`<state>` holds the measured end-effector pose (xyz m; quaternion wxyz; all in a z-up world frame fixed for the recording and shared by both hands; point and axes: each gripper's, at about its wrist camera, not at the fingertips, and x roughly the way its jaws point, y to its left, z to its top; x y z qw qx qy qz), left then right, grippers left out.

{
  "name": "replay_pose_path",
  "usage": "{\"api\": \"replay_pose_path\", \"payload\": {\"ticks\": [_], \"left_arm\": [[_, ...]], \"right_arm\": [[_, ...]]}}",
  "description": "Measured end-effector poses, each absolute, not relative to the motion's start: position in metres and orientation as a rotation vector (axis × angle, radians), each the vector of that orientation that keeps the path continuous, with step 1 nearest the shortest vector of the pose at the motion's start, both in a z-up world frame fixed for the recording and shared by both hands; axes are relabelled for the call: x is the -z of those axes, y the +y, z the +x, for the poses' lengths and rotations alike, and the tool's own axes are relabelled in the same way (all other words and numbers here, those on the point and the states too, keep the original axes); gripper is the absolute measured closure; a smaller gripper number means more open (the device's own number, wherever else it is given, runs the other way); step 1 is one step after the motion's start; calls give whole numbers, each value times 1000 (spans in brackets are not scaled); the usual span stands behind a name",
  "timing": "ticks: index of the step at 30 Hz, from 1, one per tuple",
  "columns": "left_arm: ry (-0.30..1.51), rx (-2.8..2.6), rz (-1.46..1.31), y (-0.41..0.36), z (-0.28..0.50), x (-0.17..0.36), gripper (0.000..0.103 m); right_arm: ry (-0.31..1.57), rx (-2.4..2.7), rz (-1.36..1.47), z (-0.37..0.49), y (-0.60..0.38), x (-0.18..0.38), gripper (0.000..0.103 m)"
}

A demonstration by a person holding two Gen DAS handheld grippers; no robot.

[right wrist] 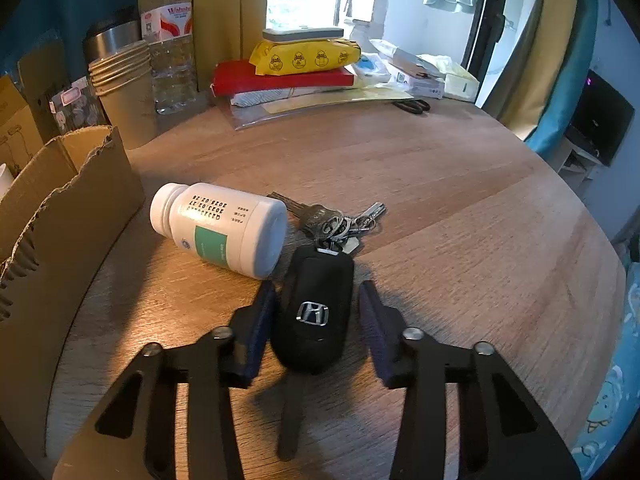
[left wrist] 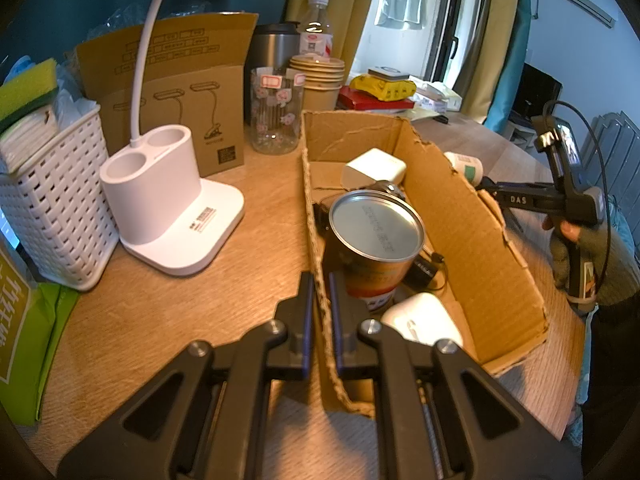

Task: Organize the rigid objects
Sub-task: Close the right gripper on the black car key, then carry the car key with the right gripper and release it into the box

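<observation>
The wooden table (right wrist: 440,200) carries everything. On its left part stands the open cardboard box (left wrist: 460,216), its torn near wall clamped between the 2 fingers of the left gripper (left wrist: 320,316), which is clenched on that cardboard edge. Inside the box lie a metal-lidded can (left wrist: 376,228) on its side, a white adapter block (left wrist: 376,168) behind it, a white rounded case (left wrist: 420,320) in front of it, and dark items under the can that cannot be told apart.

Left of the box stand a white lamp base (left wrist: 168,208) with 2 round wells and a white woven basket (left wrist: 52,196).

Just right of the box, on bare table, a white pill bottle (right wrist: 220,228) lies on its side, cap toward the box. Touching its far end is a bunch of keys (right wrist: 340,220) on rings, joined to a black car key fob (right wrist: 316,312).

The right gripper (right wrist: 316,320), held by a gloved hand (left wrist: 580,248), straddles the fob. Its jaws stand partly apart: the left pad sits against the fob's side, while a gap shows at the right pad, so the fob is not yet grasped.
</observation>
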<state>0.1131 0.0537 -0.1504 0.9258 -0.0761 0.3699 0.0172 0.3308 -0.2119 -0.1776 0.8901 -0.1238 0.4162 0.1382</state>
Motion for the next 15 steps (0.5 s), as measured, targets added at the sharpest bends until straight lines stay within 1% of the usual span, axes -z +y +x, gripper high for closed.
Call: {"api": "replay_pose_path", "payload": {"ticks": [15], "left_arm": [[758, -35, -156, 54, 113, 150, 94]], "right_arm": [[794, -271, -148, 320, -229, 163, 64]]}}
